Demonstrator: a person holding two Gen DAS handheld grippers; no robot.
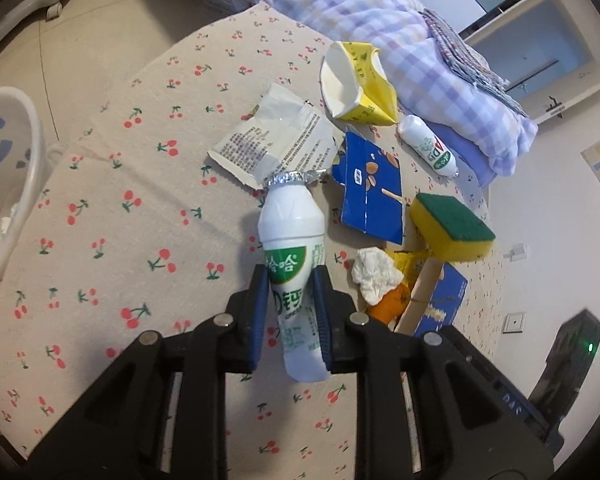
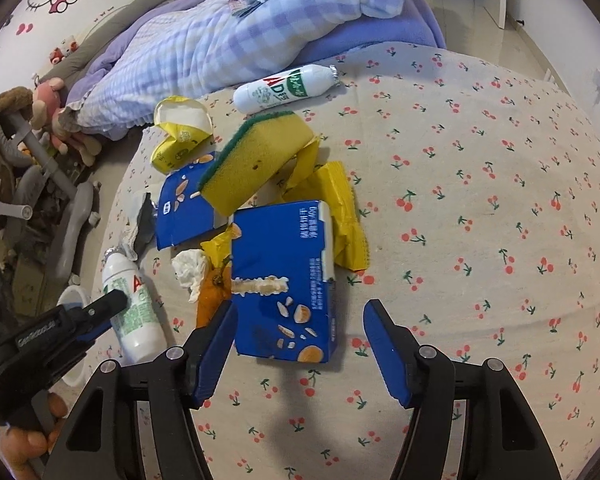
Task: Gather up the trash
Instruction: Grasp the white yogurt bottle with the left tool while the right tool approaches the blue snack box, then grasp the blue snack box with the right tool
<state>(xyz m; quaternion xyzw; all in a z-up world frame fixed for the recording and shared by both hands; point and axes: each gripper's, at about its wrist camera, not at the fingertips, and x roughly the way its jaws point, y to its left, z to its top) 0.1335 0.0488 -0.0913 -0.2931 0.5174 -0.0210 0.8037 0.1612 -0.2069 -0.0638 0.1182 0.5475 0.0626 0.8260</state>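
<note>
Now, through the left wrist camera, the left hand-held gripper [image 1: 291, 312] has its blue pads pressed against the sides of a small white plastic drink bottle with a green label and foil cap [image 1: 291, 248], lying on the cherry-print bed cover [image 1: 112, 200]. Beyond it wait a crumpled white wrapper [image 1: 272, 136], a squashed yellow paper cup [image 1: 356, 84], a flattened blue carton [image 1: 374, 188], a yellow sponge with a green scrub face [image 1: 452, 228], a wad of white tissue [image 1: 374, 276] and a second white bottle [image 1: 428, 144]. A white basket's rim [image 1: 20, 184] shows at the left edge.

Through the right wrist camera, the right hand-held gripper [image 2: 300, 344] stands wide apart, gripping nothing, its fingers straddling a blue box-shaped carton [image 2: 284, 276]. Collecting looks barely begun; nearly all the litter remains on the bed.
</note>
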